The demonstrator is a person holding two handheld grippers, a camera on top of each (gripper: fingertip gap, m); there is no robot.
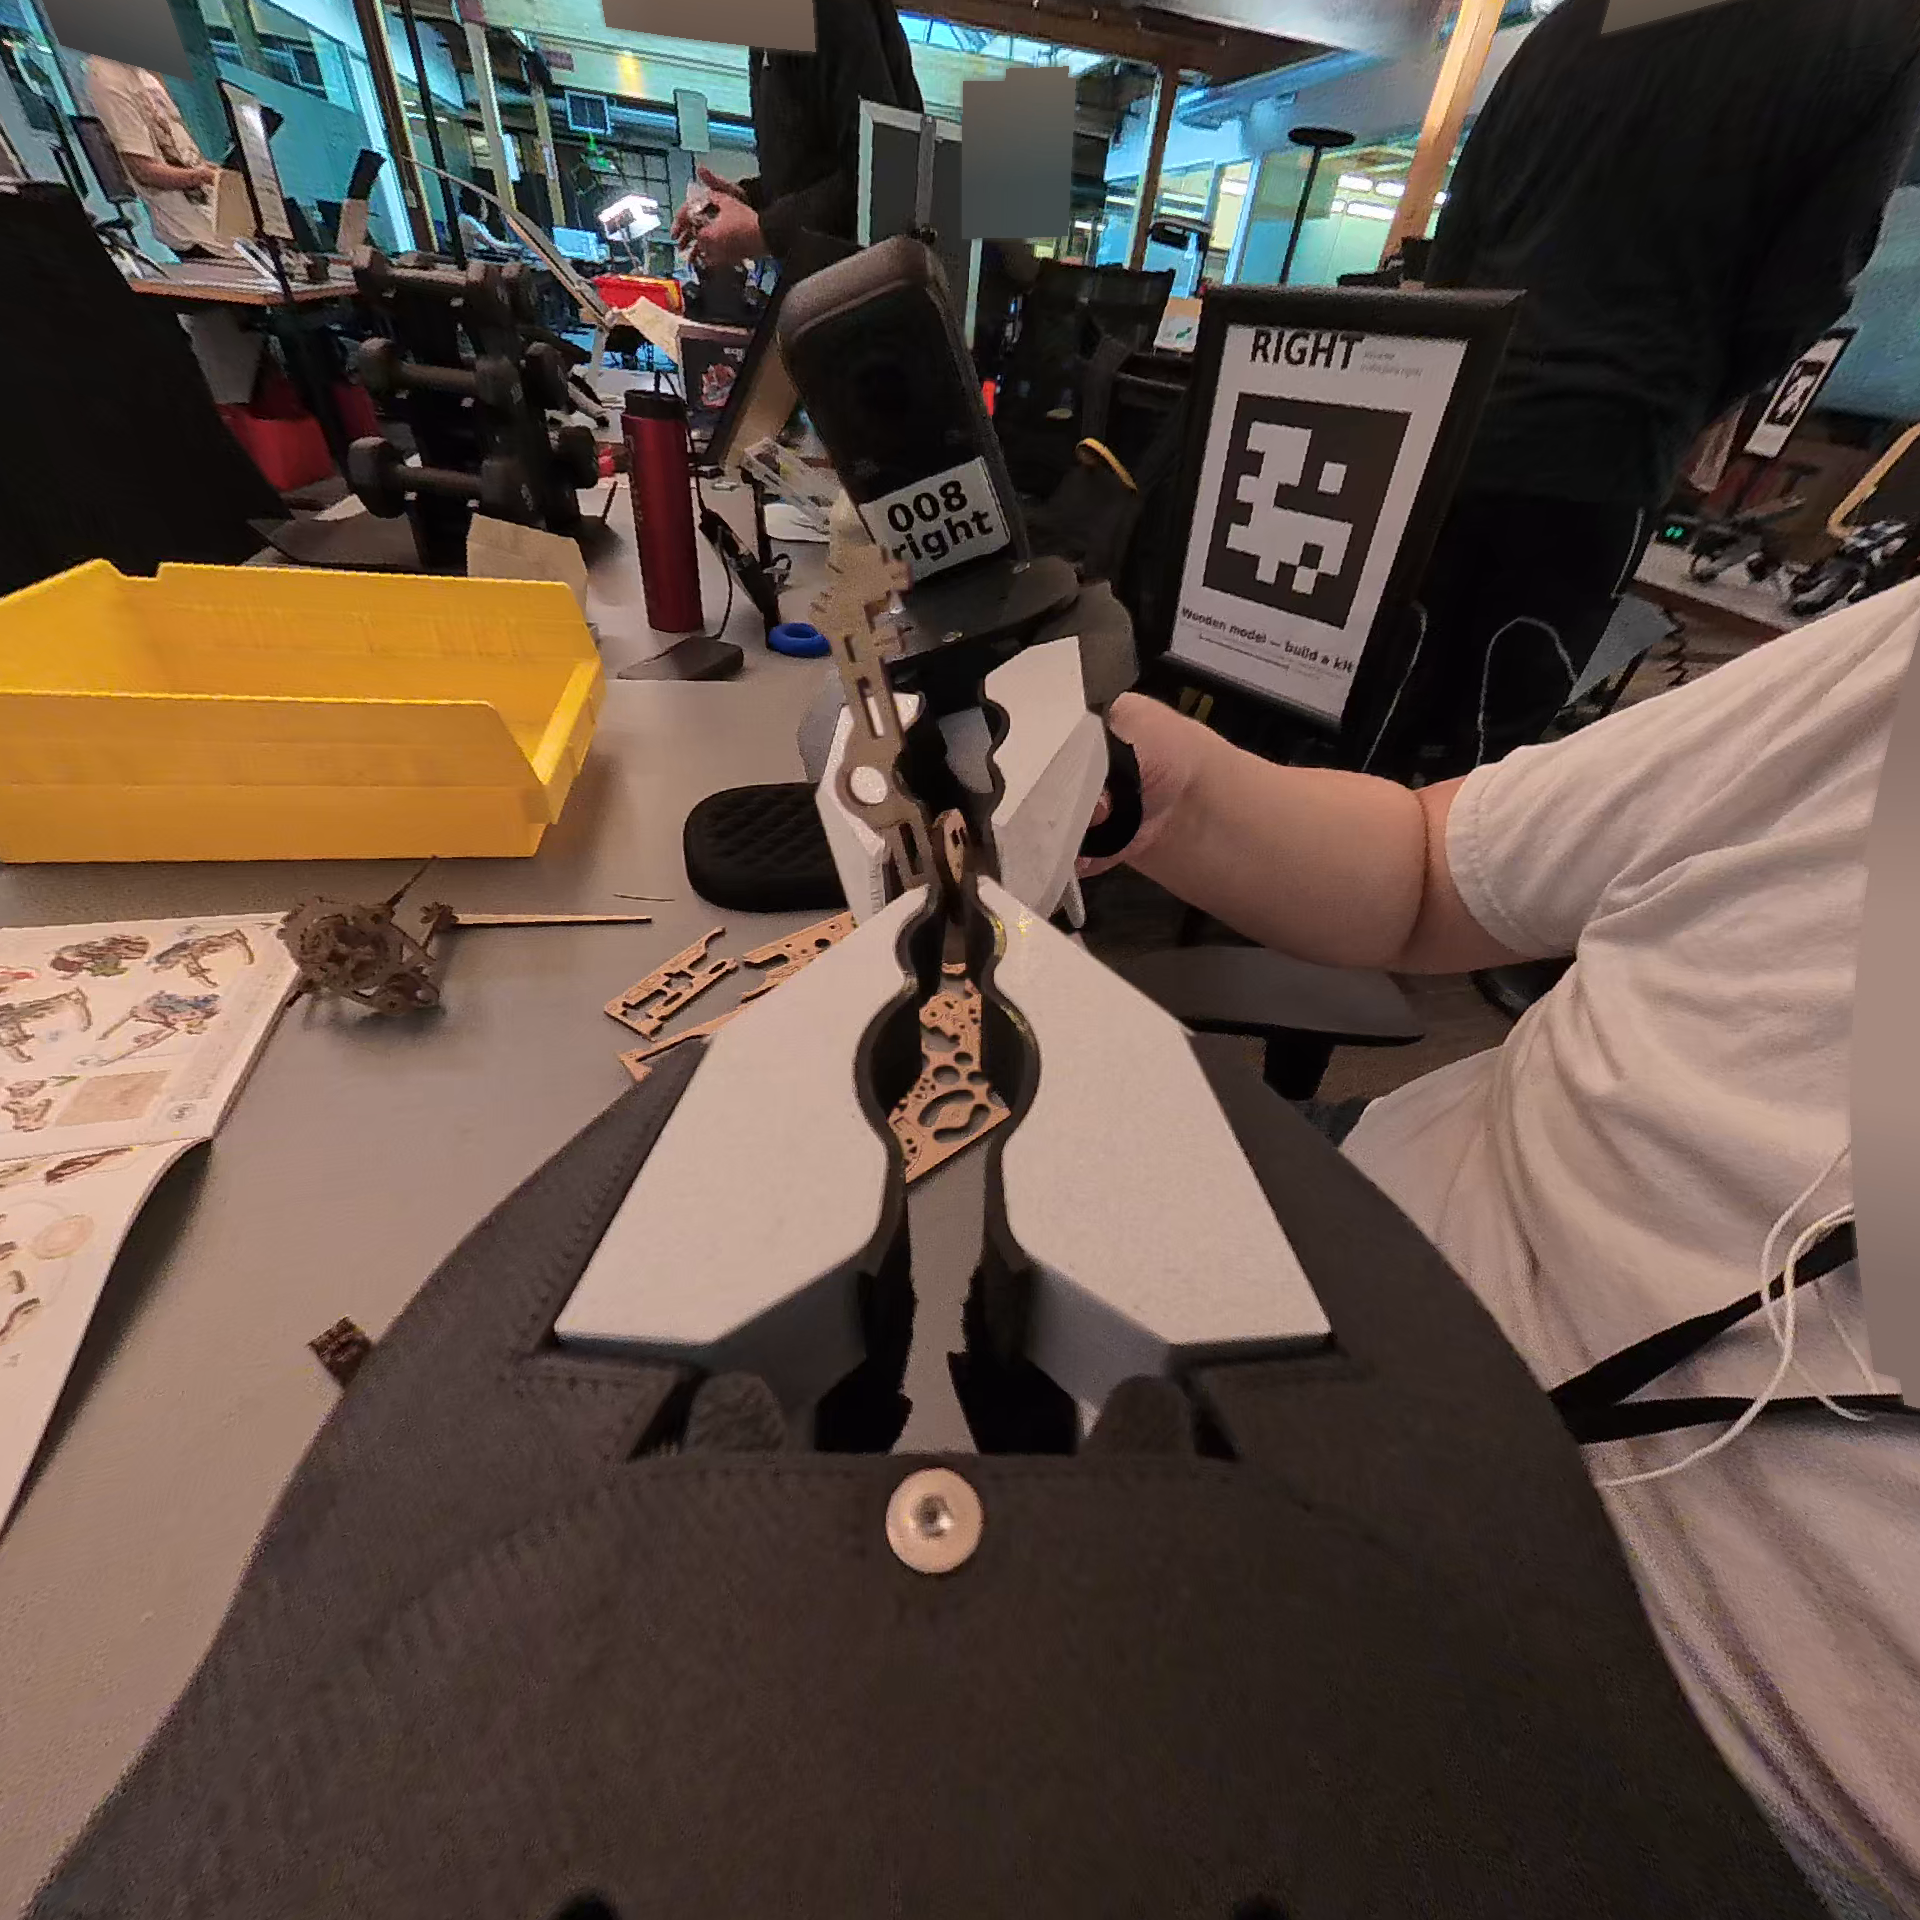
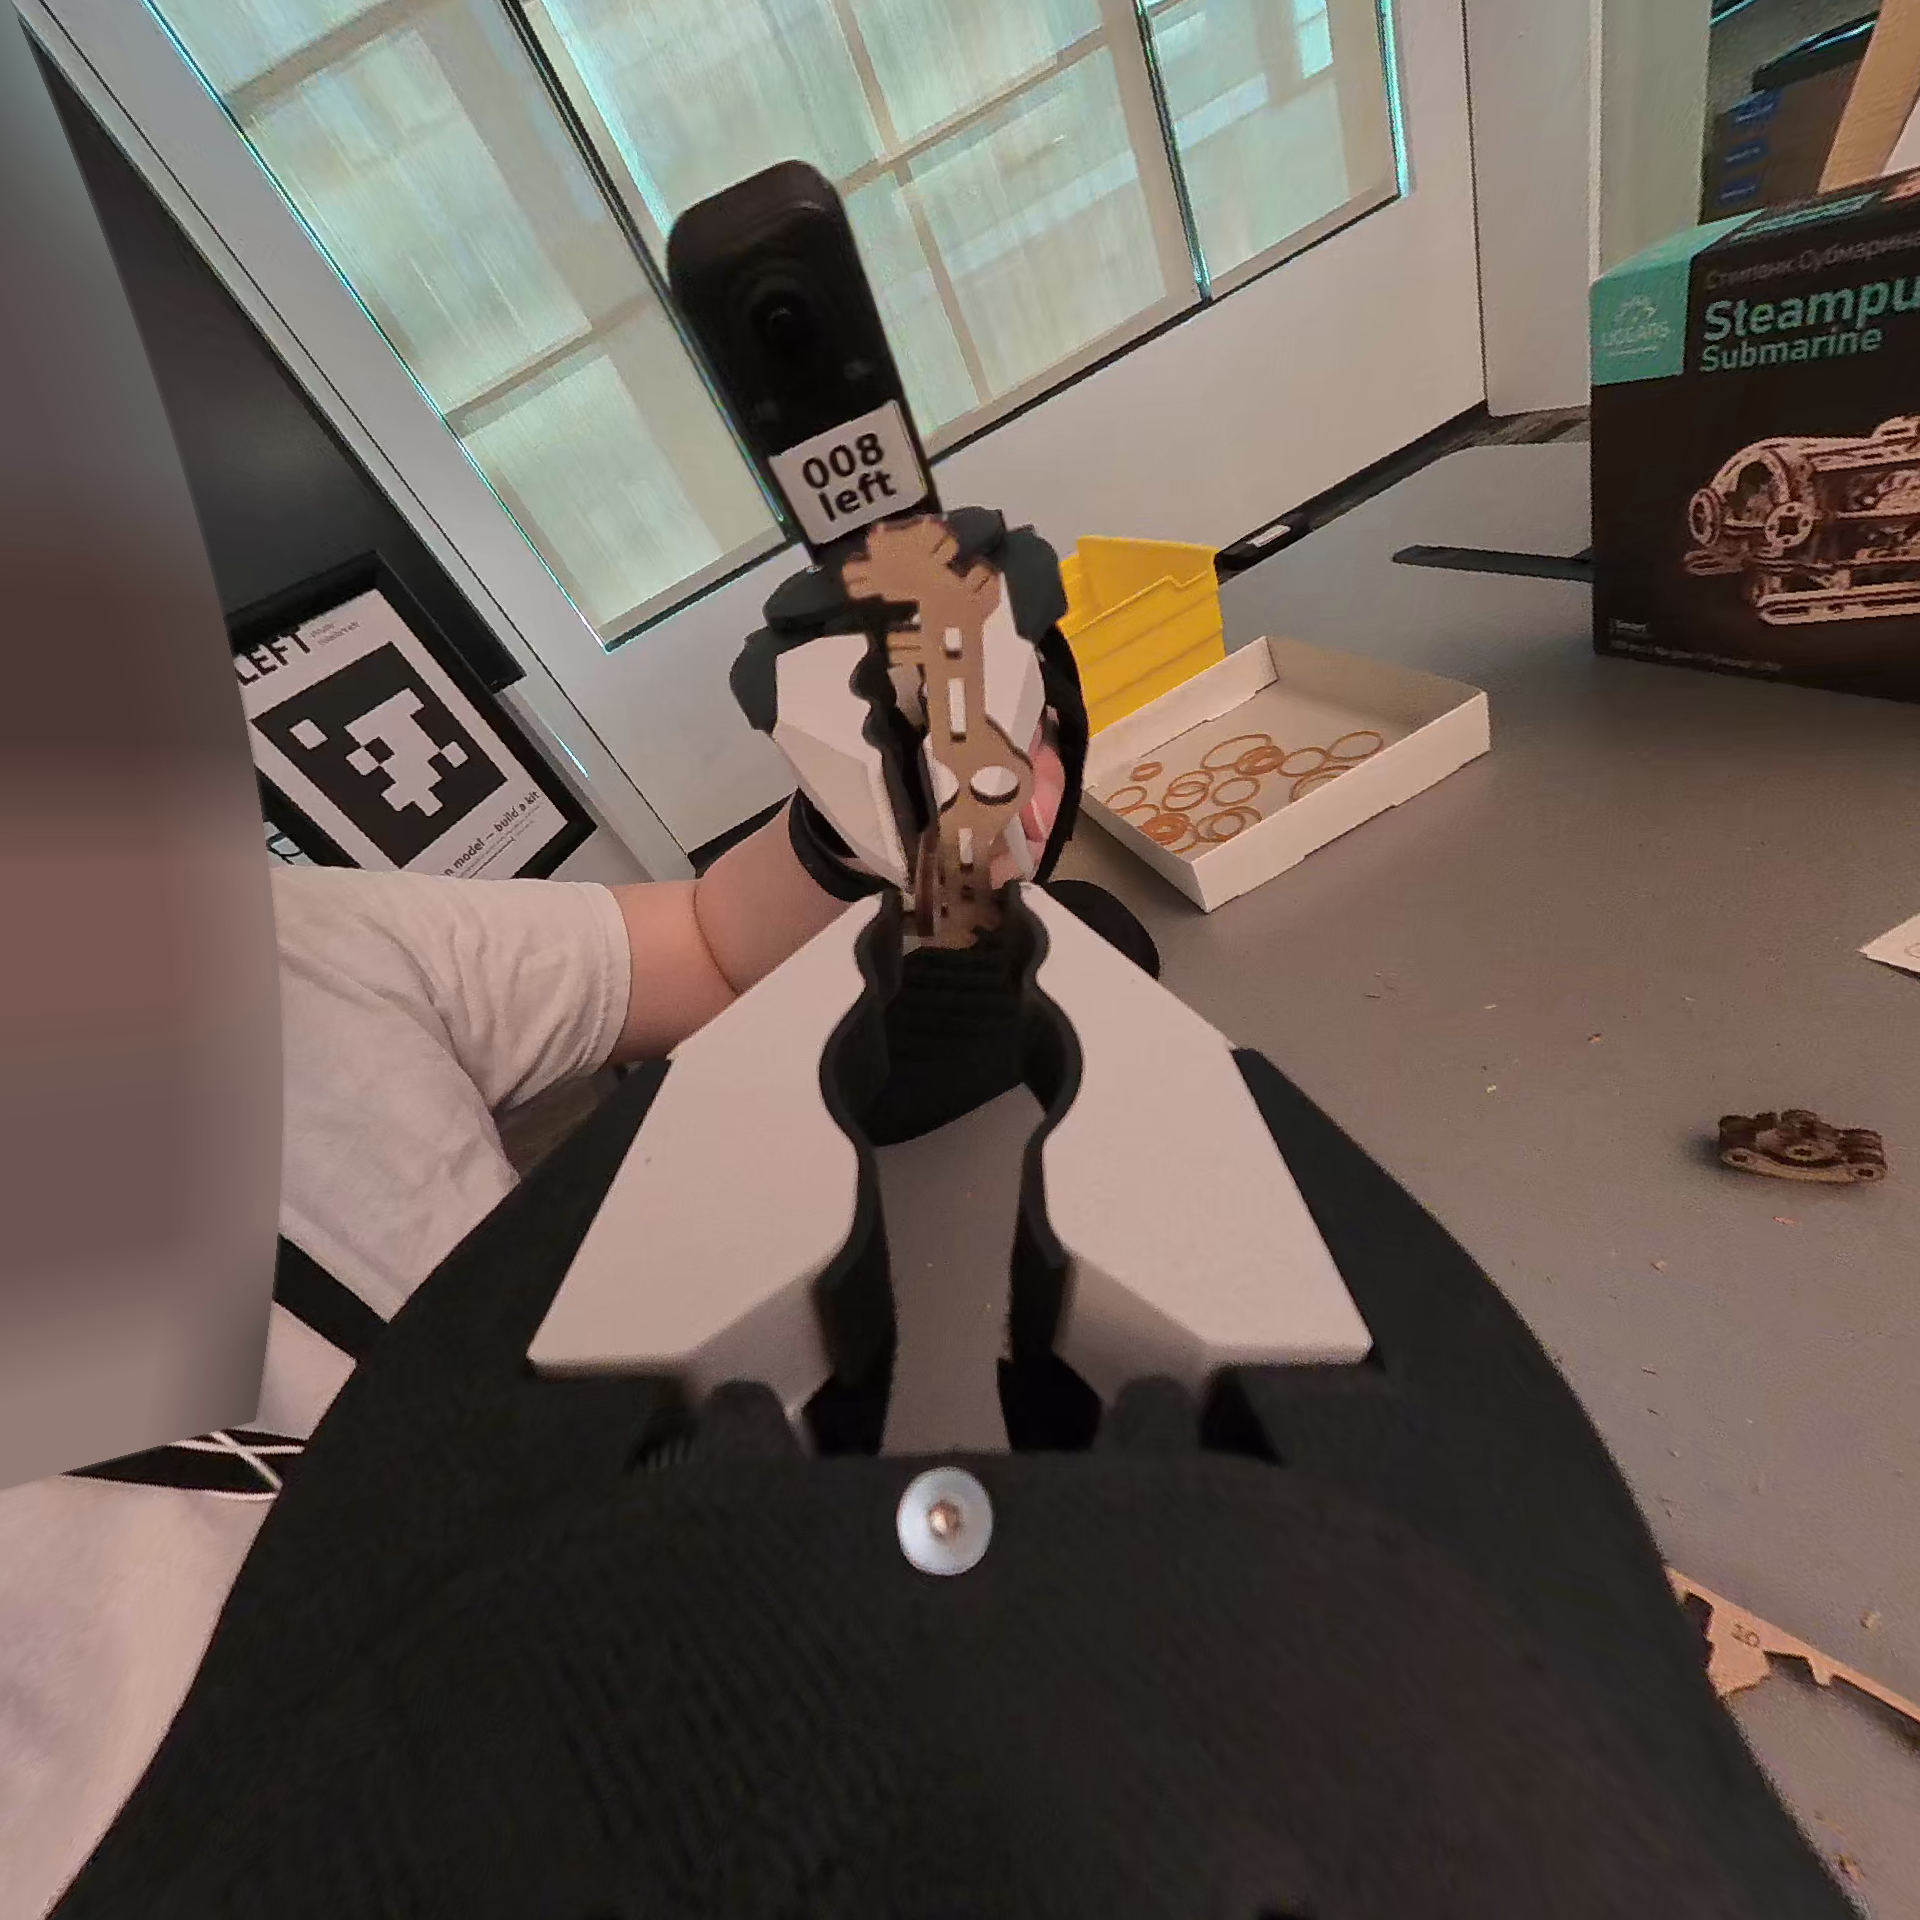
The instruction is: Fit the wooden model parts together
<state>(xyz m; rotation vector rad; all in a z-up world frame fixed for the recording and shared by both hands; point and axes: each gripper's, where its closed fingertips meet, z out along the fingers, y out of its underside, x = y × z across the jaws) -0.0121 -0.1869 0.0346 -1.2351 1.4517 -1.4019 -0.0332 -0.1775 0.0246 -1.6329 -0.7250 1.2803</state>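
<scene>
At centre frame, our right gripper (image 2: 951,920) pinches the slotted wooden strip (image 2: 961,727) upright; our left gripper (image 1: 951,904) clamps a small wooden piece (image 1: 951,842) beside it. We should align tab with slot before pressing gently.

The long slotted part (image 2: 961,727) is cut from thin, matt pale wood. The left tool (image 1: 951,914) is formed of matt grey and ribbed black plastic, fixed by a shiny metal screw (image 1: 933,1520). The bench (image 2: 1455,1091) is smooth, matt grey; the bin (image 1: 260,717) is glossy yellow plastic.

Both wrist cameras face each other, close.
</scene>
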